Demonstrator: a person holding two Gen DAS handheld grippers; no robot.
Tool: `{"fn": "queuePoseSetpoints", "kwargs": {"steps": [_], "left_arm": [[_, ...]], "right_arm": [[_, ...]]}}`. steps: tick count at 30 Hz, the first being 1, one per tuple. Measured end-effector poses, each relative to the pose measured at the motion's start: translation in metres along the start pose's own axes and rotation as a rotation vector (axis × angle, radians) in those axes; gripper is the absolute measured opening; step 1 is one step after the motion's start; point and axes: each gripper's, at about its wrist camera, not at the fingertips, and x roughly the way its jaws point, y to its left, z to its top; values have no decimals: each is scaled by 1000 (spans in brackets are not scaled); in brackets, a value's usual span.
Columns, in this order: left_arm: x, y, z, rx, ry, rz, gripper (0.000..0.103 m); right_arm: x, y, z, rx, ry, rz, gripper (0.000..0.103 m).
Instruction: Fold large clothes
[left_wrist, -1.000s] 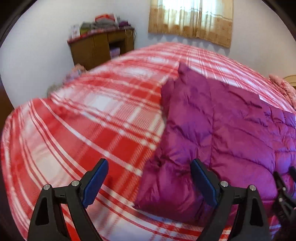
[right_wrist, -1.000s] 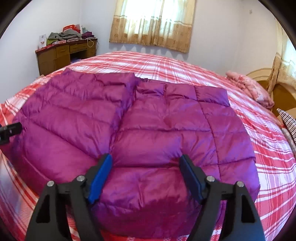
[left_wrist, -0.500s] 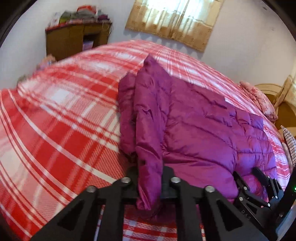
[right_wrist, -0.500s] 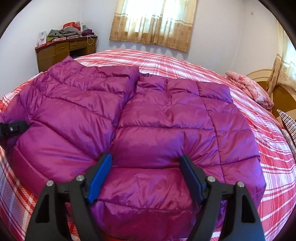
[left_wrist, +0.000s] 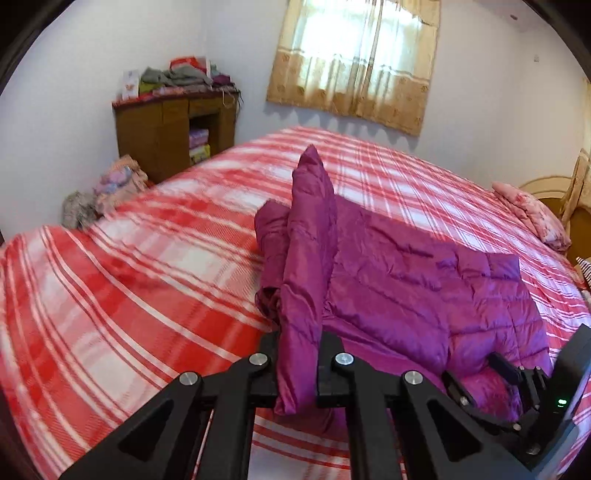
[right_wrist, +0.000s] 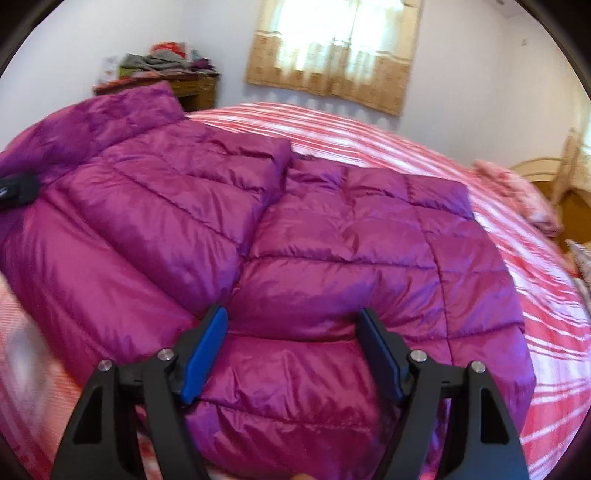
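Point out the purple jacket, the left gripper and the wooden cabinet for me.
purple jacket (right_wrist: 332, 236): right wrist view, on its quilted top panel.
left gripper (left_wrist: 297, 369): left wrist view, midway between its fingertips, shut on a jacket fold.
wooden cabinet (left_wrist: 147, 136): left wrist view, on its front.

left claw (left_wrist: 297, 363) pads: hidden by the jacket (left_wrist: 406, 295) fold pinched between them
right claw (right_wrist: 295, 354): arms cut off by the near edge; only a corner shows in the left view
jacket's near hem: hidden behind the right claw's arms
bed (left_wrist: 110, 295): near left part blurred; right side smeared in the right view
pile on cabinet (left_wrist: 177, 77): too small to sort
bundle by cabinet (left_wrist: 110, 188): blurred
pillow (left_wrist: 532, 218): cut off at far right
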Motion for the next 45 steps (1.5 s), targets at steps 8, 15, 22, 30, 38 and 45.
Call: {"fn": "queuePoseSetpoints", "kwargs": {"steps": [8, 15, 22, 30, 38, 45], "left_arm": [[-50, -73, 31, 225, -154, -5, 6], [-68, -192, 15, 504, -256, -112, 6], [-27, -292, -65, 819, -202, -190, 6], [-22, -326, -123, 1040, -223, -165, 14], [-124, -307, -88, 955, -464, -258, 98], [-80, -244, -10, 737, -341, -94, 99]], "right_arm": [[-63, -98, 2, 160, -133, -72, 80], [-50, -210, -38, 398, -21, -255, 80], [-44, -247, -70, 516, 30, -260, 80], [-36, -257, -82, 549, 60, -216, 81], [-62, -283, -71, 585, 33, -269, 81], [-109, -273, 4, 513, -77, -192, 81]]}}
